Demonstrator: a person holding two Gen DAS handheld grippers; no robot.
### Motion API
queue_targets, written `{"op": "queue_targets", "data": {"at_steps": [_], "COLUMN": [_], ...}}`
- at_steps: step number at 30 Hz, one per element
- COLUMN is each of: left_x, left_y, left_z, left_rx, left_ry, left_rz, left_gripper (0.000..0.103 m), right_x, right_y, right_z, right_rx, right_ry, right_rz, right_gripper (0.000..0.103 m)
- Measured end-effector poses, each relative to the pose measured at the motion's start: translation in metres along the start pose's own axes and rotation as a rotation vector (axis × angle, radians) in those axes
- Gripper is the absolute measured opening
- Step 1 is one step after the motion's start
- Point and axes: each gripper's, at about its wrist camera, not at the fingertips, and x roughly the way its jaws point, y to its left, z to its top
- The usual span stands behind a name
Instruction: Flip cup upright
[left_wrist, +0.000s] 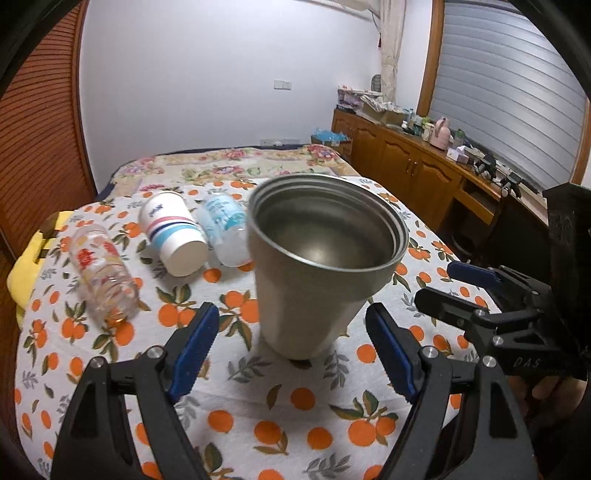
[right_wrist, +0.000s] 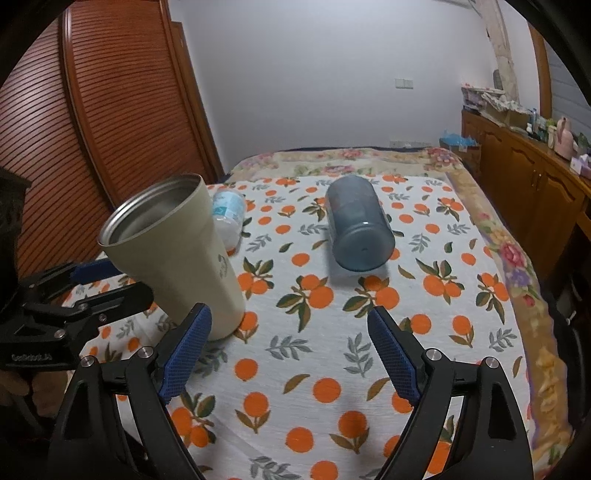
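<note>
A beige steel tumbler (left_wrist: 317, 266) stands upright on the orange-print tablecloth (left_wrist: 280, 406), mouth up, just ahead of my left gripper (left_wrist: 291, 354). The left gripper is open, its blue pads apart and short of the cup's base. In the right wrist view the same tumbler (right_wrist: 181, 251) stands at the left. My right gripper (right_wrist: 291, 350) is open and empty over the cloth. A blue-grey cup (right_wrist: 358, 229) lies on its side ahead of it. The right gripper also shows in the left wrist view (left_wrist: 443, 284).
A glass (left_wrist: 103, 273) with a floral print, a striped paper cup (left_wrist: 173, 236) and a clear plastic cup (left_wrist: 225, 229) lie on their sides at the left. A wooden sideboard (left_wrist: 424, 173) runs along the right. A slatted wooden door (right_wrist: 85, 122) stands at the left.
</note>
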Motion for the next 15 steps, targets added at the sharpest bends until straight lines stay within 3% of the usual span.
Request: {"op": "queue_targets", "data": {"at_steps": [8, 15], "left_x": [-0.027, -0.041], "left_y": [0.006, 0.015], "left_z": [-0.009, -0.011], "left_rx": [0.033, 0.014], "left_ry": [-0.093, -0.146], "left_rz": [0.073, 0.120], "left_gripper": [0.083, 0.090], "right_x": [-0.015, -0.033], "right_y": [0.012, 0.020], "right_z": [-0.003, -0.007], "right_rx": [0.021, 0.023], "right_ry": [-0.080, -0.160], "right_rz": [-0.017, -0.067], "right_gripper": [0.094, 0.102]}}
